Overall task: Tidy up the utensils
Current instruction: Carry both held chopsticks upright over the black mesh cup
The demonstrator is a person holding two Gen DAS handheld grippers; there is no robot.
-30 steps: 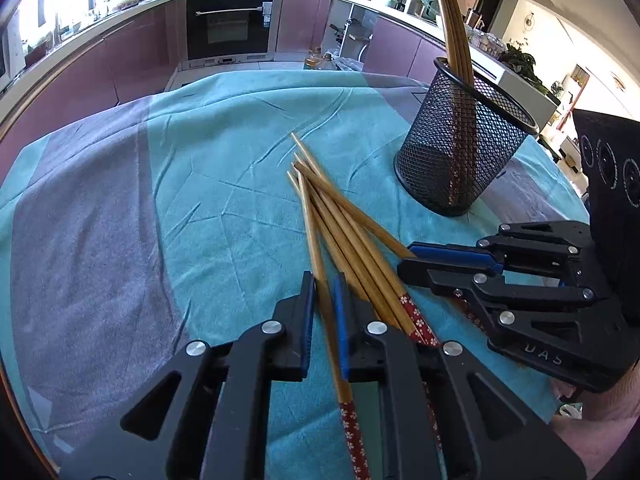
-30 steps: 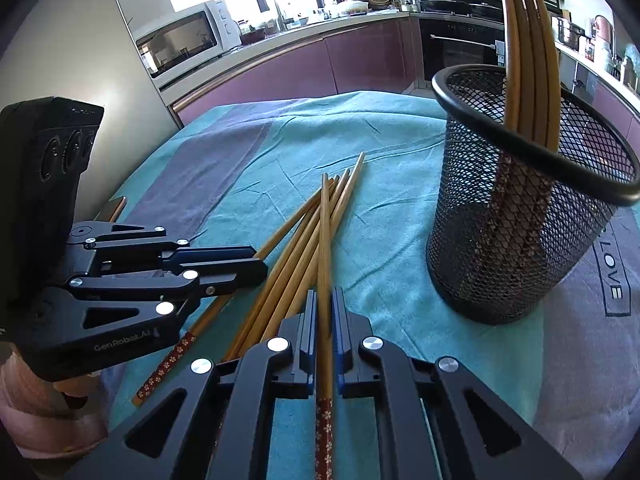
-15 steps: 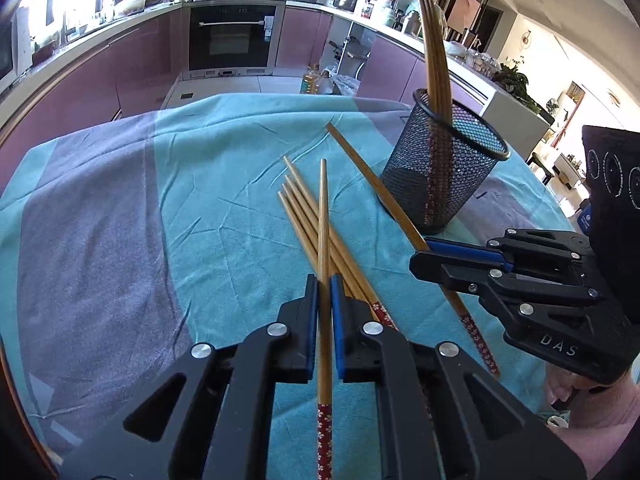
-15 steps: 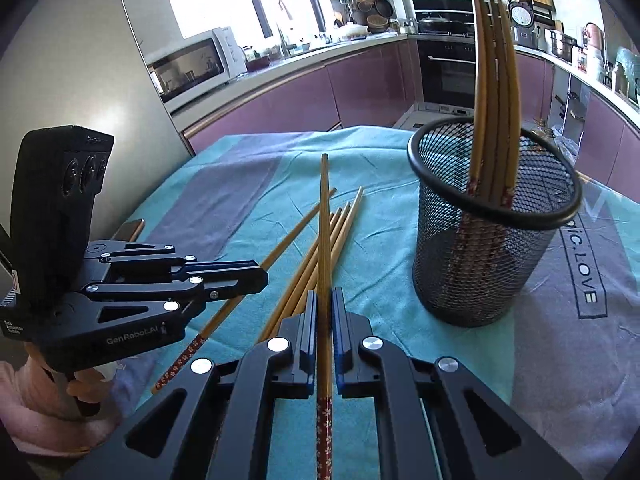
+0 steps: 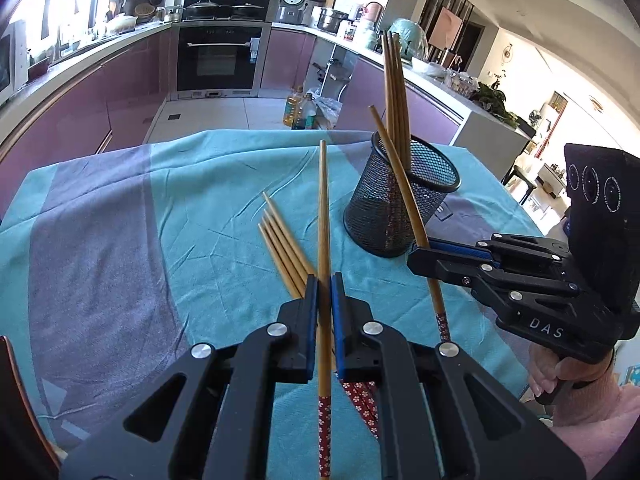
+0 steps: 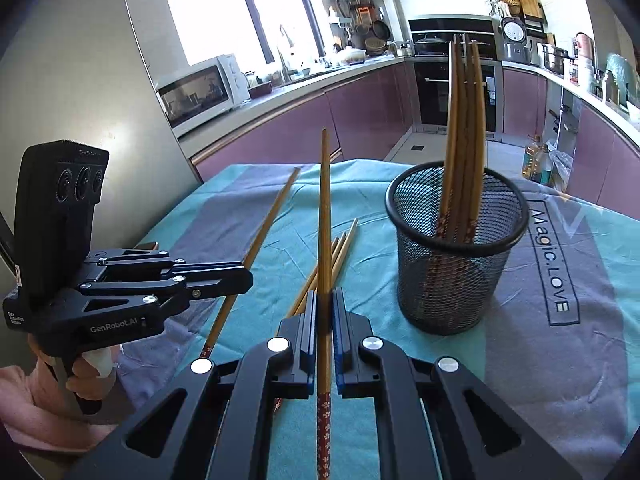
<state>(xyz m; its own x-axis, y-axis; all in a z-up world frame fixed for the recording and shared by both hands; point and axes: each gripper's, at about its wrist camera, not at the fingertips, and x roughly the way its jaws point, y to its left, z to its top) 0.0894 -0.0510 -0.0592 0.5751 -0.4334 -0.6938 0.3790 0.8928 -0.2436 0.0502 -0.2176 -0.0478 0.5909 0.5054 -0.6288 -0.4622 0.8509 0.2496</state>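
My left gripper is shut on one bamboo chopstick, which is held above the cloth with its tip pointing away. My right gripper is shut on another chopstick, also lifted. Each gripper shows in the other's view: the right gripper with its chopstick slanting across the cup, the left gripper with its chopstick. Several loose chopsticks lie on the cloth between them. A black mesh cup stands upright ahead and holds several chopsticks.
A teal and grey tablecloth covers the round table, with "Magic Love" lettering right of the cup. A person's hands hold both gripper handles. Purple kitchen cabinets, an oven and oil bottles on the floor lie beyond the far edge.
The left jaws have closed on their chopstick. Both grippers have risen, lifting one chopstick each off the pile. The cup now looks farther away and lower in both views.
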